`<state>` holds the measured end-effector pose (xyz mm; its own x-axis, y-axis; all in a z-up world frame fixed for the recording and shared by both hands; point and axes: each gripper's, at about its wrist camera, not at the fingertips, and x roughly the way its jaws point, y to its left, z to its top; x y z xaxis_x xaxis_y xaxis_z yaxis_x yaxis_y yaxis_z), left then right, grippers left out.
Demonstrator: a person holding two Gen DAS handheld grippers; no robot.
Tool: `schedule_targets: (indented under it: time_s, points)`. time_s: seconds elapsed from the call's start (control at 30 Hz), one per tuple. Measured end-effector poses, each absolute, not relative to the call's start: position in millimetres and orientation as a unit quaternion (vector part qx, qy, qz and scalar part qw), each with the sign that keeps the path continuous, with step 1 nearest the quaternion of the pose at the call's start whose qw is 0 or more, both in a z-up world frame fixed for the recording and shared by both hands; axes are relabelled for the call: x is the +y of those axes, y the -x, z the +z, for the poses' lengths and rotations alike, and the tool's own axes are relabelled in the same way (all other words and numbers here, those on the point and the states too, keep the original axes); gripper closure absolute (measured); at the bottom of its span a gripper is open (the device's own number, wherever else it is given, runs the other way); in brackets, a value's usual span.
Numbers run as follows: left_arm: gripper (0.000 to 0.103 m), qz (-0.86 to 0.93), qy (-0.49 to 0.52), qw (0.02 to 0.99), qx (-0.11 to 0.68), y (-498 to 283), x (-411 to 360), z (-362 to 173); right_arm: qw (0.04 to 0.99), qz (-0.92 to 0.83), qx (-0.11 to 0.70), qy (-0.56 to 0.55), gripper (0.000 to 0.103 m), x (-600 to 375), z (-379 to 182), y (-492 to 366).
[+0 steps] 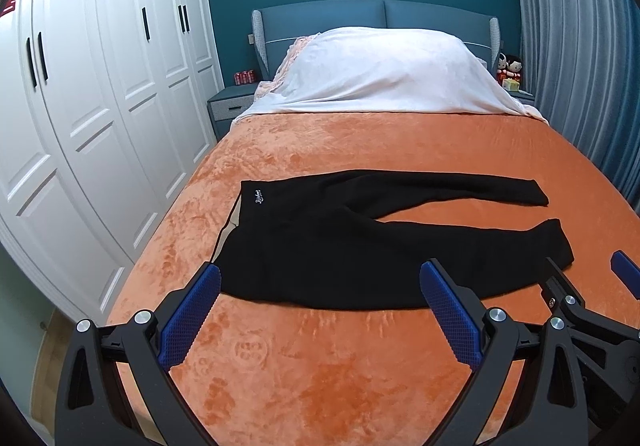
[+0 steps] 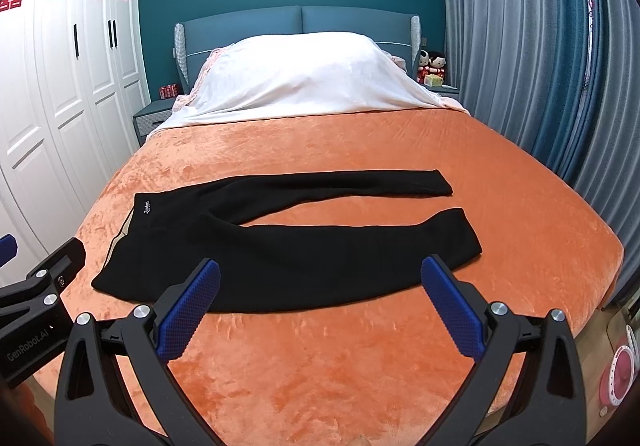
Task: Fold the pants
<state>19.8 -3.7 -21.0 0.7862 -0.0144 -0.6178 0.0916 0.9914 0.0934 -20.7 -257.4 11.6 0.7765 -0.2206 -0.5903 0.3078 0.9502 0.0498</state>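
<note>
1. The left gripper (image 1: pixel 320 278) and the right gripper (image 2: pixel 320 278) are hovering side by side over the near edge of the bed, both spread wide and holding nothing, probably readying for a first grab.
2. The black pants (image 2: pixel 280 242) are lying flat across the orange blanket (image 2: pixel 320 366), waistband toward the wardrobe (image 1: pixel 100 105), legs splayed apart, likely laid out for folding.
3. The white cover (image 2: pixel 304 77) is hiding whatever lies beneath; the waistband logo is staying unreadable.
</note>
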Motion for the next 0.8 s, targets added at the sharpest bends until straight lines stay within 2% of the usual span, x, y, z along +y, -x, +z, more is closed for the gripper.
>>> schedule_targets:
  time_s: [0.8]
  points:
    - [0.005, -0.028, -0.061, 0.944, 0.323, -22.9, -4.0, -23.3, 0.939, -0.141, 0.306, -0.07, 0.005, -254.1, 9.6, 17.0]
